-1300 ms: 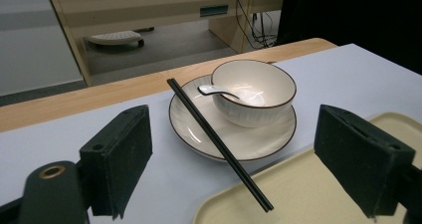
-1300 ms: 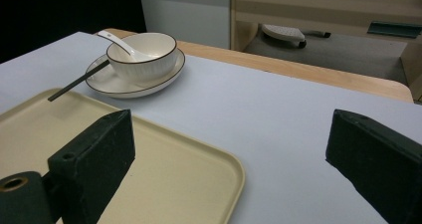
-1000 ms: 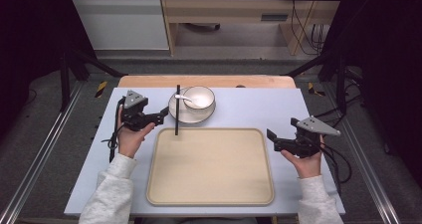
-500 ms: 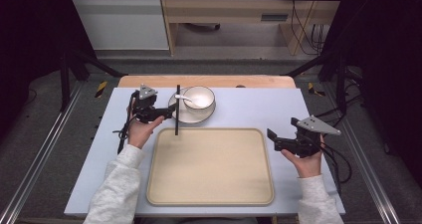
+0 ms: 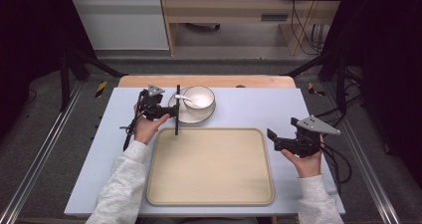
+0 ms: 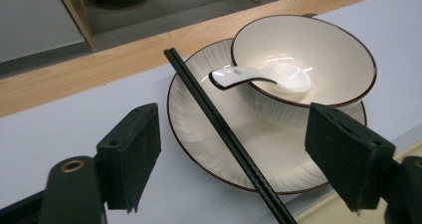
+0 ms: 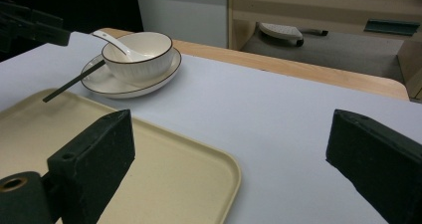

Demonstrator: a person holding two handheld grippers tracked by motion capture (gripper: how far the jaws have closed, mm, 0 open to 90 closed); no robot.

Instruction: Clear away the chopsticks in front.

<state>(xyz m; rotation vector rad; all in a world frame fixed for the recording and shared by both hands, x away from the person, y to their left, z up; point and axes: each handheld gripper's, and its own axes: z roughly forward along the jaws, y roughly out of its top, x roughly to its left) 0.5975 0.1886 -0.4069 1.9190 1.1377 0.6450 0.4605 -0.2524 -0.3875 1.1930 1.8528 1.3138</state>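
Left gripper (image 5: 171, 112) fingers spread wide apart, just beside the plate (image 5: 180, 113), black chopsticks (image 6: 224, 132) lying between them across the plate rim. White bowl (image 5: 199, 97) with spoon (image 5: 183, 98) sits on the plate at the worktop (image 5: 249, 104) back. Right gripper (image 5: 272, 137) fingers also apart, holding nothing, beside the beige tray (image 5: 209, 167) right edge

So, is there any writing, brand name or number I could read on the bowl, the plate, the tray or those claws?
None can be read.
Bowl, plate, spoon, chopsticks: plain, no marks.
Tray: bare.
Left claw and right claw: no visible labels.
Yellow-and-black striped floor markers: a pattern, no words.
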